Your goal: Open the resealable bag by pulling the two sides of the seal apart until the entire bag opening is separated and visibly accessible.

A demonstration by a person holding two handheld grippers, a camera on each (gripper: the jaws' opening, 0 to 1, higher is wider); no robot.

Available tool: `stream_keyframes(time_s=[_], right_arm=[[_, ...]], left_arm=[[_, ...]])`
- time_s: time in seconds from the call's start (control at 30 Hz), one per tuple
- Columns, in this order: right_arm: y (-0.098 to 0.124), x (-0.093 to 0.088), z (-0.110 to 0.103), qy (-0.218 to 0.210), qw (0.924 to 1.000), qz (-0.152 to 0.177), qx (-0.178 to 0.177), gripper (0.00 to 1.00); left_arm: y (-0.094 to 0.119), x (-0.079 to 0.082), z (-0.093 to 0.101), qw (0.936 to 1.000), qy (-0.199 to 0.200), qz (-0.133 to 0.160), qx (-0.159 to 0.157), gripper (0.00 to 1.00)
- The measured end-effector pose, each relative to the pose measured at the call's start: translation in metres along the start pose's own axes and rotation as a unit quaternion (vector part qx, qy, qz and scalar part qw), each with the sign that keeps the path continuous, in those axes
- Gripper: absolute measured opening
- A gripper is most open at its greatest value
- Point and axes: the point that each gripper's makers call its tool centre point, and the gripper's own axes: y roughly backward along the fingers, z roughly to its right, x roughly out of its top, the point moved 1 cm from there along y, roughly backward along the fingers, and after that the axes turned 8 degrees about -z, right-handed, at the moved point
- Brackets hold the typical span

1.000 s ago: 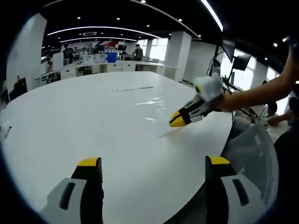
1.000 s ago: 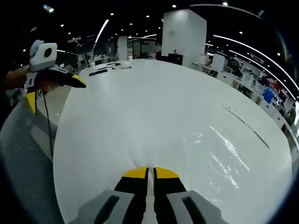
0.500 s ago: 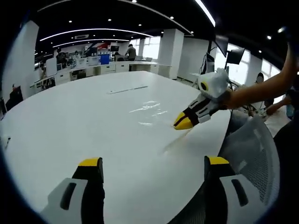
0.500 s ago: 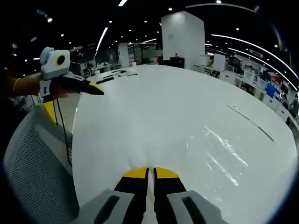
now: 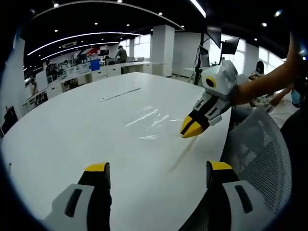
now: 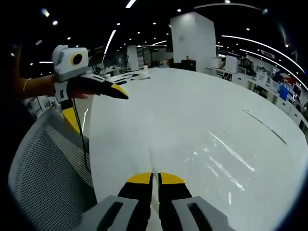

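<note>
Clear resealable bag (image 5: 153, 118) flat on white table (image 5: 72, 130), at 12 o'clock of left gripper (image 5: 156, 173) (jaws wide, empty), right gripper (image 6: 152, 179) pinched on its near edge; prob. light, limp, slick—grip seal lips.

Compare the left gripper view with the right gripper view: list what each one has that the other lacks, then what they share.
Left gripper view: the right gripper seen from outside, jaws shut, just above the table, with the person's forearm behind it, and people at far desks.
Right gripper view: the left gripper from outside, jaws open, near the table's edge, its dark cable hanging down.
Both: the white table, the clear bag lying on it, a mesh chair and a thin dark strip farther along the table.
</note>
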Motion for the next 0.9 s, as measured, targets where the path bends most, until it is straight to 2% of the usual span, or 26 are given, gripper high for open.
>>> stream_keyframes(time_s=[0.13,0.27,0.57,0.63,0.77,0.83,0.87,0.9], right_arm=[[0.001,-0.002,-0.009,0.001,1.0,-0.003,0.006,0.0],[0.002,-0.003,-0.018,0.005,0.9999,-0.003,0.014,0.0],[0.002,0.001,-0.035,0.008,0.9996,0.0,0.025,0.0],[0.002,0.001,-0.039,0.01,0.9995,-0.001,0.028,0.0],[-0.001,-0.001,-0.045,0.017,0.9992,-0.005,0.035,0.0],[-0.001,-0.001,-0.047,0.02,0.9991,-0.006,0.038,0.0],[-0.001,0.0,-0.047,0.02,0.999,-0.006,0.039,0.0],[-0.001,0.0,-0.047,0.02,0.999,-0.005,0.039,0.0]], left_arm=[[-0.004,0.004,0.002,0.9999,0.007,0.006,-0.011,0.77],[-0.009,0.005,0.005,0.9996,-0.024,-0.005,-0.016,0.73],[-0.023,-0.006,0.01,0.9967,-0.065,-0.044,-0.018,0.68],[-0.024,-0.005,0.011,0.996,-0.077,-0.041,-0.014,0.67],[-0.03,-0.002,0.017,0.9914,-0.118,-0.051,-0.024,0.64],[-0.032,0.003,0.02,0.992,-0.113,-0.047,-0.031,0.64],[-0.033,0.004,0.021,0.9907,-0.123,-0.047,-0.032,0.63],[-0.034,0.004,0.021,0.9863,-0.152,-0.057,-0.03,0.63]])
